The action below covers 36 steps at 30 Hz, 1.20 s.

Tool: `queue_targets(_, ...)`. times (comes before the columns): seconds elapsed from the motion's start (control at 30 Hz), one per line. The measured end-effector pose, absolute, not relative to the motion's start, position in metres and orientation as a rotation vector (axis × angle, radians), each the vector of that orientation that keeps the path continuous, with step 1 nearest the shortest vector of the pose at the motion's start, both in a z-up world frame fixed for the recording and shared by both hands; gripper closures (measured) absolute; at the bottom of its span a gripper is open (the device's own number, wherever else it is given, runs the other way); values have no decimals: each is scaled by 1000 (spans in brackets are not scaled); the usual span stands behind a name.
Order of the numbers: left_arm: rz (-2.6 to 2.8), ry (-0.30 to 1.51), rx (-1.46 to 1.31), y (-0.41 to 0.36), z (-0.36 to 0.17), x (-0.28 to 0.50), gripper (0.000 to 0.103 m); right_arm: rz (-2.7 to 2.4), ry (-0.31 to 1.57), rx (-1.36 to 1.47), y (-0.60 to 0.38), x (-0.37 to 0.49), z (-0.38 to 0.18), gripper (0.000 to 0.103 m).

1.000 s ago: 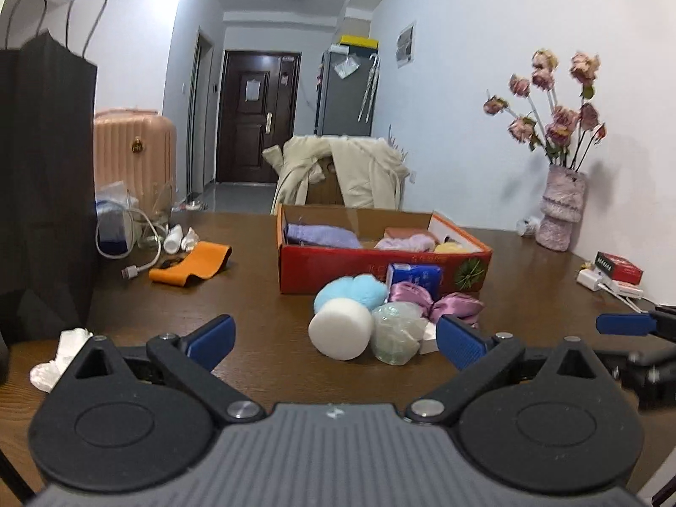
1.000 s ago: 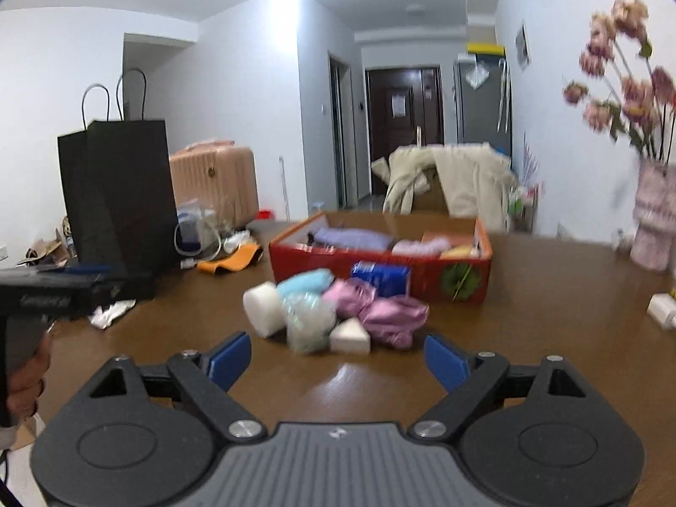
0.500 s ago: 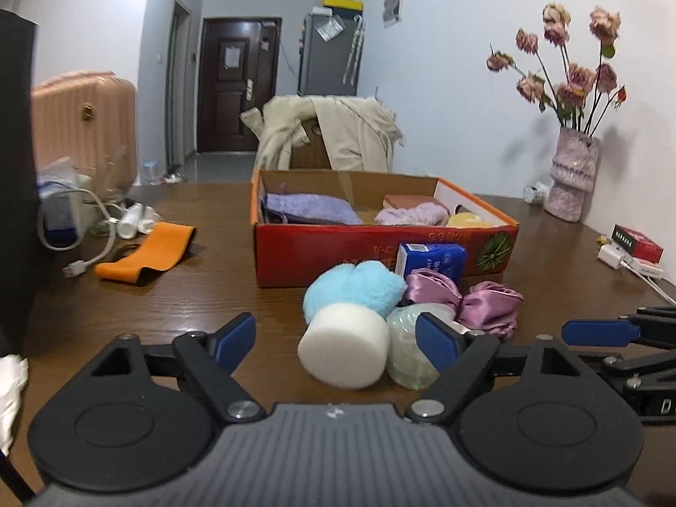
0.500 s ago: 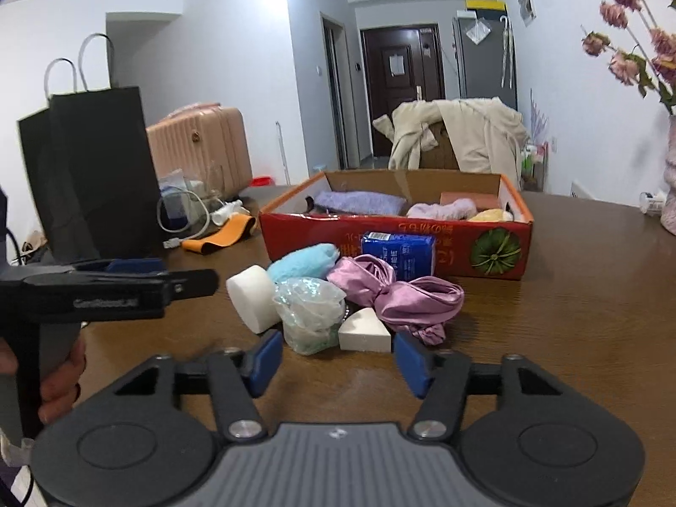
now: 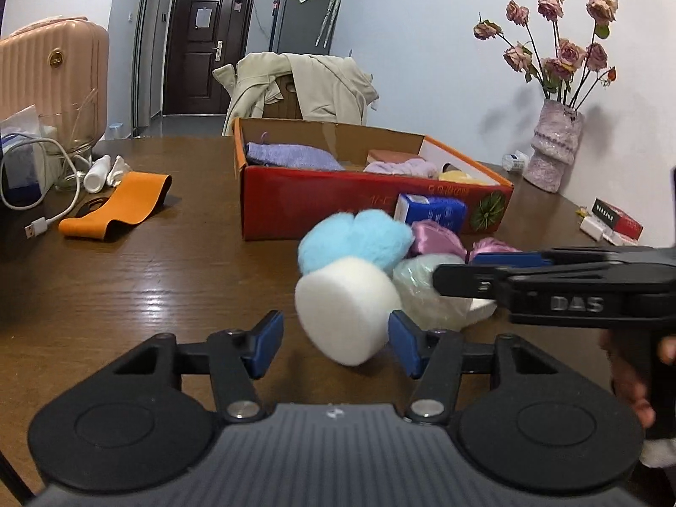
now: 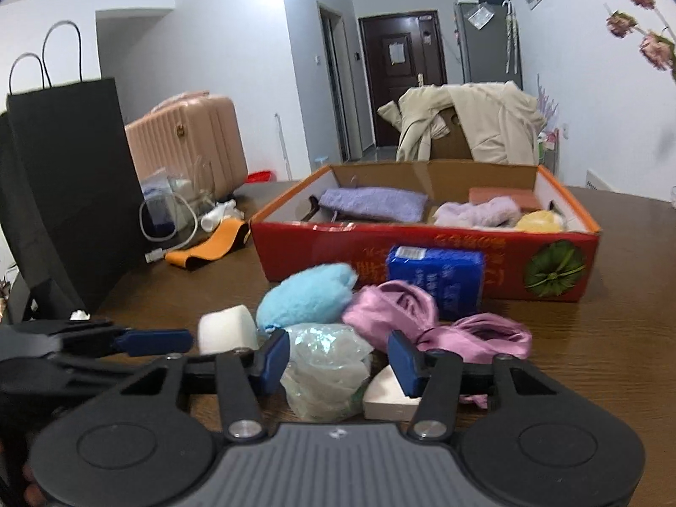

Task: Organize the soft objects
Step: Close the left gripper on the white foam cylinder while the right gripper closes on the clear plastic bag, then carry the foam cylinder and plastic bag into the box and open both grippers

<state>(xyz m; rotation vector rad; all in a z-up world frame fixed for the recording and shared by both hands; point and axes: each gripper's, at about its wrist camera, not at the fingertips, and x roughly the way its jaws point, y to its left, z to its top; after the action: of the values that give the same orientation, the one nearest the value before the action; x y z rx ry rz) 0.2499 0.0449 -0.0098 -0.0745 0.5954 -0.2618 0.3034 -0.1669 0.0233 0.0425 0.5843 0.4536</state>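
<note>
Two grippers have closed in on the pile in front of the box point(image 5: 295, 207) within the last second, and both jaw sets have narrowed from wide apart to roughly object width.

Left gripper point(image 5: 336, 342): now brackets the white sponge point(image 5: 344, 308), which lies on its side at the pile's near-left corner, in front of the box. Jaws part open; the right pad appears to touch the sponge's flank, the left pad stands clear of it. Nothing is clamped yet. A second ago this gripper sat well back with the sponge far ahead of its tips.

Blue puff point(image 5: 355, 238): rests just behind the sponge, touching it, between sponge and box front. A grab on the sponge may drag it.

Right gripper point(image 6: 338, 359): part open, straddling the plastic-wrapped bundle point(image 6: 325, 363), which lies in front of the box and right of the sponge. The left pad is at or against the wrap; contact is not certain. No firm hold shown. A white wedge point(image 6: 391, 393) sits just right of the bundle, under the right finger, and pink satin point(image 6: 426, 321) lies behind, nearer the box.

Box: already holds a purple cloth point(image 6: 372, 207), a lilac fluffy piece point(image 6: 477, 213) and a yellow item point(image 6: 538, 222); space remains.

Assessment: approach is finished on both sides; the grasp stage is at hand. The pile items remain outside the box, so most of the sorting is outstanding. Both targets are compressible and should tolerate a firm squeeze; the slick wrap may slip.
</note>
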Motion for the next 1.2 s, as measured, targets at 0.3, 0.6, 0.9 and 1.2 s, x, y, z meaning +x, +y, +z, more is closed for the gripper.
queue_targets(0.3,-324,554,-63,48,-9,267,19,453,624,29,-151,311,10,68)
queue_targets(0.6,-402,588,-258,67,-20,287,50,459,625,43,-157,301,13,73)
queue_targets(0.9,-355,524,-268,56,2,230,52,447,558,32,-178,254,34,74)
queue_targets(1.2,-328,451,-202,40,34,216,51,461,484,79,-205,237,55,74)
